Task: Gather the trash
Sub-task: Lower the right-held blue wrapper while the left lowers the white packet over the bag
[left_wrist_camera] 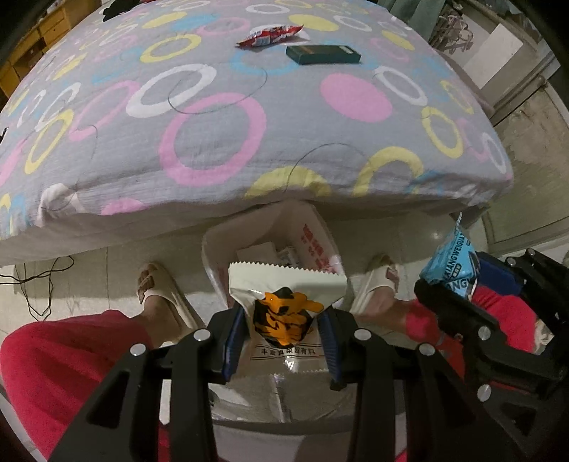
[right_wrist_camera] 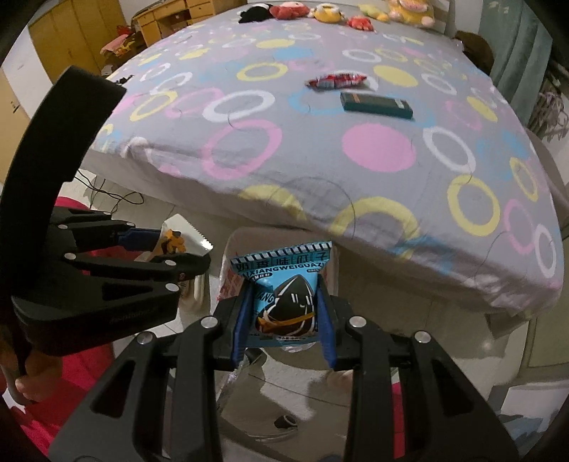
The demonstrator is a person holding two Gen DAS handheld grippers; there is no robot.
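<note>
The bed (left_wrist_camera: 249, 117) fills the top of both views, its grey cover dotted with pink, yellow, white and blue rings, and its near edge overhangs the floor. On the cover, well away from both grippers, lie a red snack wrapper (left_wrist_camera: 270, 35) and, just beside it, a dark teal box (left_wrist_camera: 323, 54). Below the bed edge a white plastic bag (left_wrist_camera: 313, 245) with red print stands open-mouthed on the floor, between two feet in cream slippers (left_wrist_camera: 160, 295). Red trouser legs (left_wrist_camera: 64, 359) crowd the lower corners.

The left gripper (left_wrist_camera: 282, 341) points steeply down over the bag mouth, its blue-padded fingers clamped on a white packet with an orange-and-black print (left_wrist_camera: 281, 316), serrated top edge up. The right gripper (right_wrist_camera: 284, 320) has its fingers clamped on a blue seed packet (right_wrist_camera: 284, 284), also above the bag.

The right wrist view alone catches the far end of the bed: a row of plush toys (right_wrist_camera: 330, 12), yellow wooden cabinets (right_wrist_camera: 71, 32) beyond, and a hand (right_wrist_camera: 28, 387) gripping the left gripper's handle. The left wrist view alone shows both slippers, paper scraps inside the bag, and a dark cable (left_wrist_camera: 35, 280) trailing on the floor at left.
</note>
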